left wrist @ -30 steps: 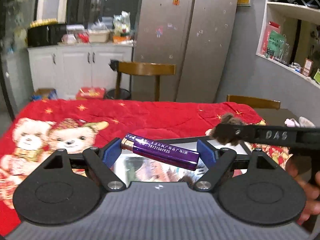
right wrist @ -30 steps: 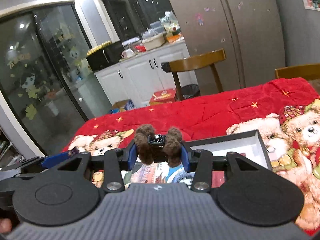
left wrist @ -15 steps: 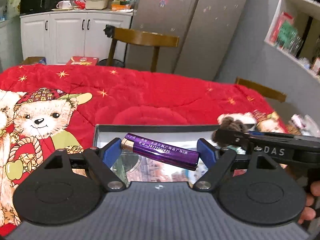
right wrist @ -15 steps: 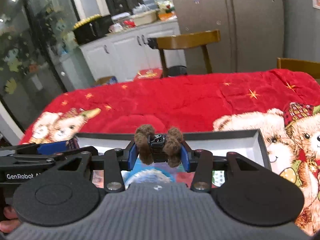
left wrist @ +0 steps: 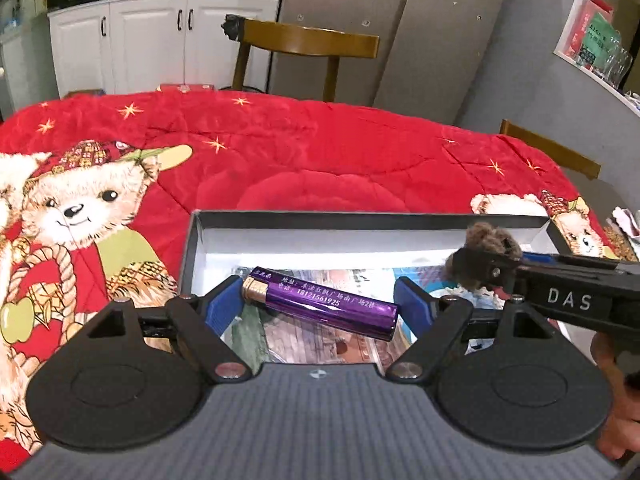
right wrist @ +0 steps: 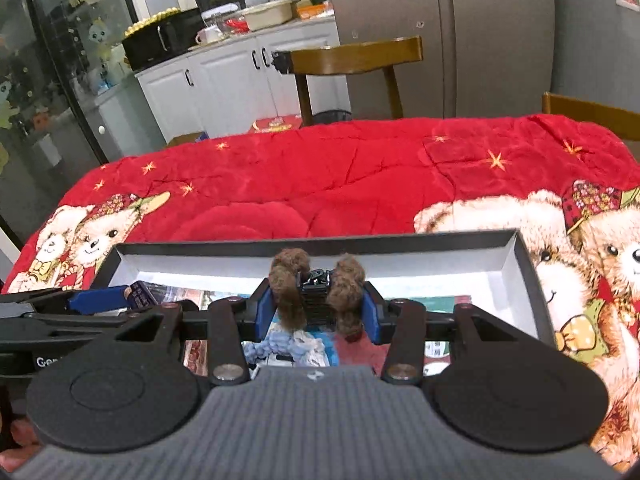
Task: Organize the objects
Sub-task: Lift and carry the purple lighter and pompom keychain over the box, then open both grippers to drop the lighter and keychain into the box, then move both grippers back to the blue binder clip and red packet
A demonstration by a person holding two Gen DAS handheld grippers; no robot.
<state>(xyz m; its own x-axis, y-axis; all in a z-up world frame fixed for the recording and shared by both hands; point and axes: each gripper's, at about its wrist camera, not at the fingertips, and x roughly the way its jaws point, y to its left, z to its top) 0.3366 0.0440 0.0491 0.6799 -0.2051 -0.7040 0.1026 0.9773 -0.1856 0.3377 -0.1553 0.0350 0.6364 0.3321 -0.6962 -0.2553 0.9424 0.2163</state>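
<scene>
Closest to me, my left fingers (left wrist: pixel 318 304) stand wide and are clamped end to end on the purple lighter (left wrist: pixel 320 304), which lies crosswise and a little tilted between the blue pads, its gold cap against the left pad. My right fingers (right wrist: pixel 318 308) are set about half as wide and grip a brown furry hair clip (right wrist: pixel 316 296) by its two fluffy lobes, the dark clasp showing between them; their opening looks the same as a second ago, and nothing has been let go. What has changed is my position: a second ago both hands were higher, with only a slice of the box showing under them, and now both have sunk and tipped forward so the lighter and the clip hang just above the inside of the open grey box (left wrist: pixel 192 240), over the printed pictures on its floor. The right tool reaches in from the right side of the box and the left from its left side, near each other but apart. I judge this as the end of the carry, with the next step being to loosen each grip so the pieces settle inside the box. Beyond the box's far wall lies the red bear quilt (left wrist: pixel 320 152) over the desk, then a wooden chair (left wrist: pixel 304 44), white cabinets and the grey fridge.
</scene>
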